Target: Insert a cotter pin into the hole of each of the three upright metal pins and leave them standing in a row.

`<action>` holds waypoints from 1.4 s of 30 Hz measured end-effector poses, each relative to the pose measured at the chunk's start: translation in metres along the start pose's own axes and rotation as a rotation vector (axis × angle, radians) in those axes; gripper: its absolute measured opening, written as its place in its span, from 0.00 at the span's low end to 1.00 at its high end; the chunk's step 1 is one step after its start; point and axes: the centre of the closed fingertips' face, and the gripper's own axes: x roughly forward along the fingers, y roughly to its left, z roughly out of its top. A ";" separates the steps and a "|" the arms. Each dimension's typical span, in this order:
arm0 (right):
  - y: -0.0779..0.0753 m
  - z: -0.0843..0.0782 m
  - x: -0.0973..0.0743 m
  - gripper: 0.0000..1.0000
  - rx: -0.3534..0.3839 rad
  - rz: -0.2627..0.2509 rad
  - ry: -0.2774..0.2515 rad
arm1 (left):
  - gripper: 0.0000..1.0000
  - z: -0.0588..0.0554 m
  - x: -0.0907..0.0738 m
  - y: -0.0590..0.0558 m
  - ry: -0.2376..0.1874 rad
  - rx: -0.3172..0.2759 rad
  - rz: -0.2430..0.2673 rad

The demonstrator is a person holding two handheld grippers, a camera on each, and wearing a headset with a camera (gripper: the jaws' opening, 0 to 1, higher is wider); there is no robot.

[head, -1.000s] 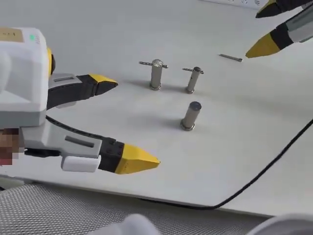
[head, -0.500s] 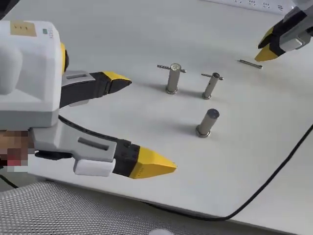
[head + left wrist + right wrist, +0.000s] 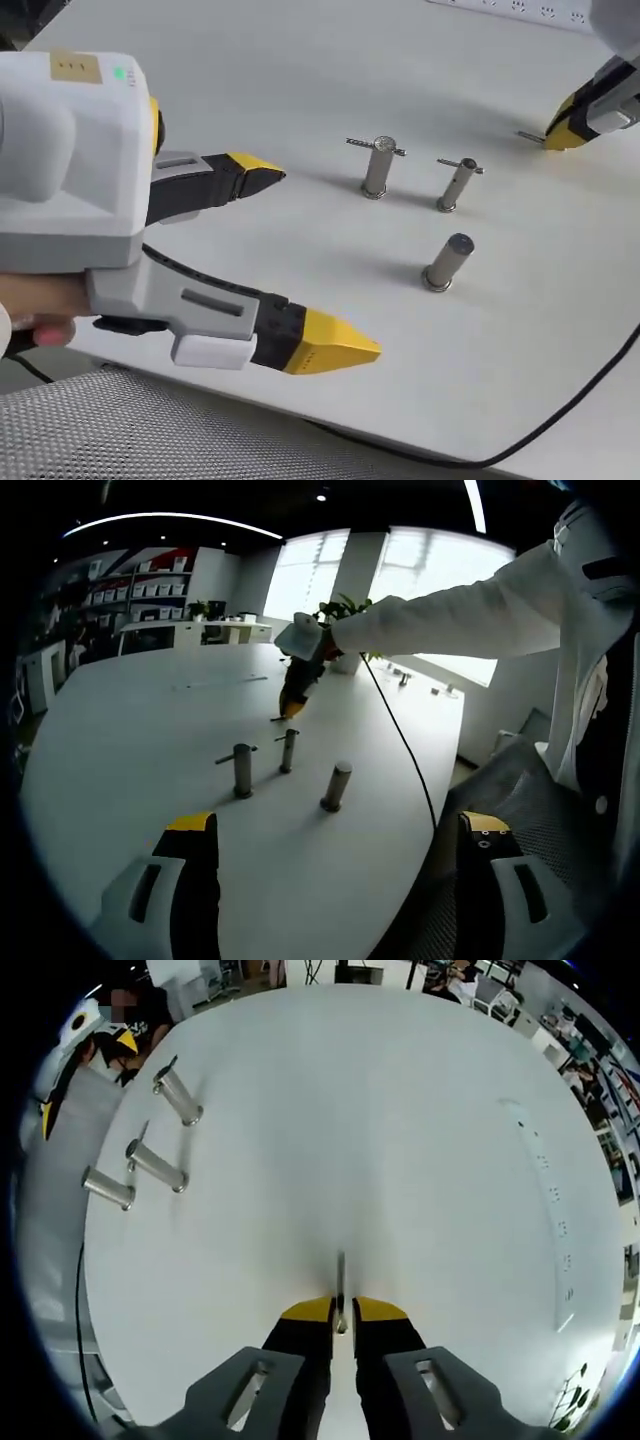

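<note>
Steel cotter pin (image 3: 341, 1278) now pinched by right gripper (image 3: 341, 1312).

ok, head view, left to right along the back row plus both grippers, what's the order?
left gripper, jaws open → first pinned metal pin → second pinned metal pin → third cotter pin → right gripper, jaws shut on it.
</note>
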 end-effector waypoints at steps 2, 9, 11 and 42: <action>0.000 0.000 -0.001 0.00 0.001 -0.005 0.007 | 0.99 0.000 0.001 0.000 0.000 -0.001 -0.001; 0.001 -0.001 -0.003 0.00 -0.003 -0.018 0.021 | 0.99 -0.001 0.001 0.000 0.000 -0.004 0.000; 0.002 -0.001 -0.003 0.00 0.011 -0.016 0.015 | 0.99 -0.002 0.001 0.000 0.001 -0.007 0.002; 0.041 0.020 -0.051 0.00 -0.065 -0.153 -0.203 | 0.80 -0.003 0.005 0.010 -0.023 -0.151 0.039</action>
